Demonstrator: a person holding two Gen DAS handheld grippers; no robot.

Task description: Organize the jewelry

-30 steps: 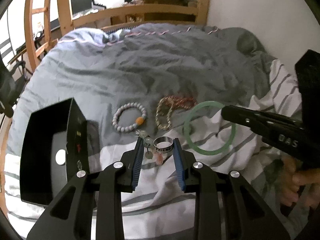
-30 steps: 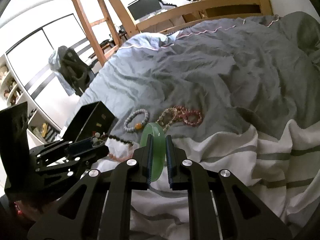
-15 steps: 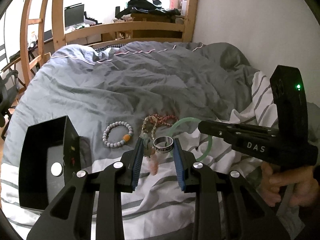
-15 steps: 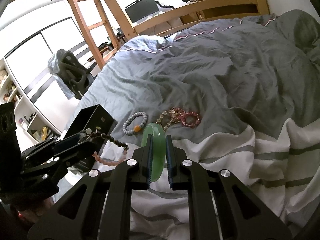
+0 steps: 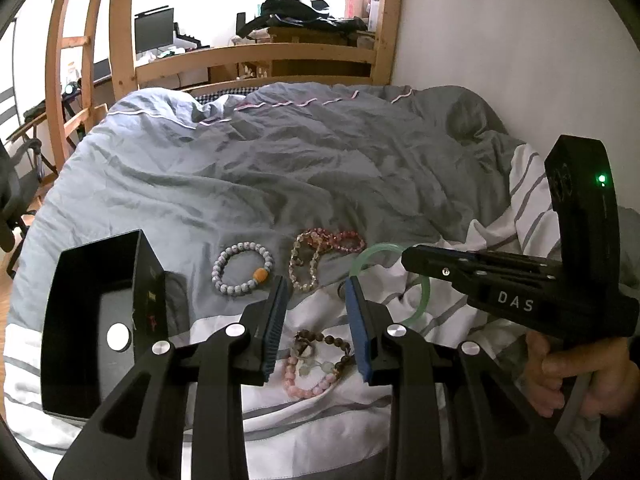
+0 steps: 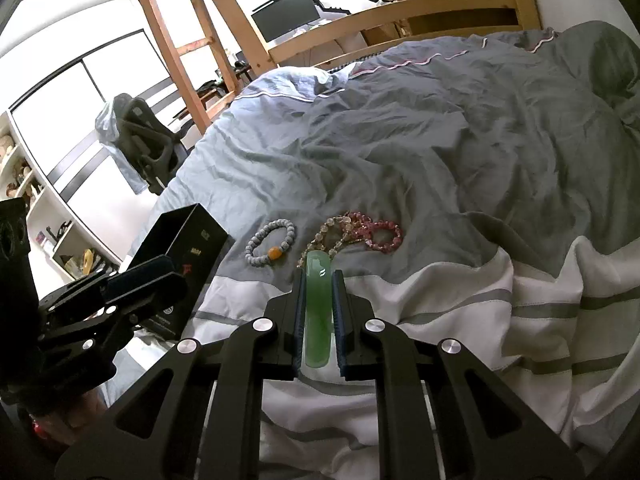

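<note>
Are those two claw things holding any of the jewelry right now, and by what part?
The right gripper pinches the green bangle by its rim. The left gripper is open, holding nothing.

A rumpled grey duvet (image 5: 280, 168) covers the bed, with a white, grey-striped blanket (image 6: 520, 312) lying over its near part. A wooden bed frame rail (image 5: 256, 54) runs along the far edge, and a slanted wooden ladder (image 6: 180, 40) rises beside it. Behind the rail a dark computer monitor (image 6: 286, 8) stands on a desk, and a heap of dark clothing (image 5: 296, 10) lies on a wooden surface. A grey office chair (image 6: 140, 140) draped with pale cloth stands beside the bed, in front of white sliding doors (image 6: 72, 92). White shelves (image 6: 24, 184) with small items fill the left edge. A plain white wall (image 5: 500, 40) borders the bed on the right.
</note>
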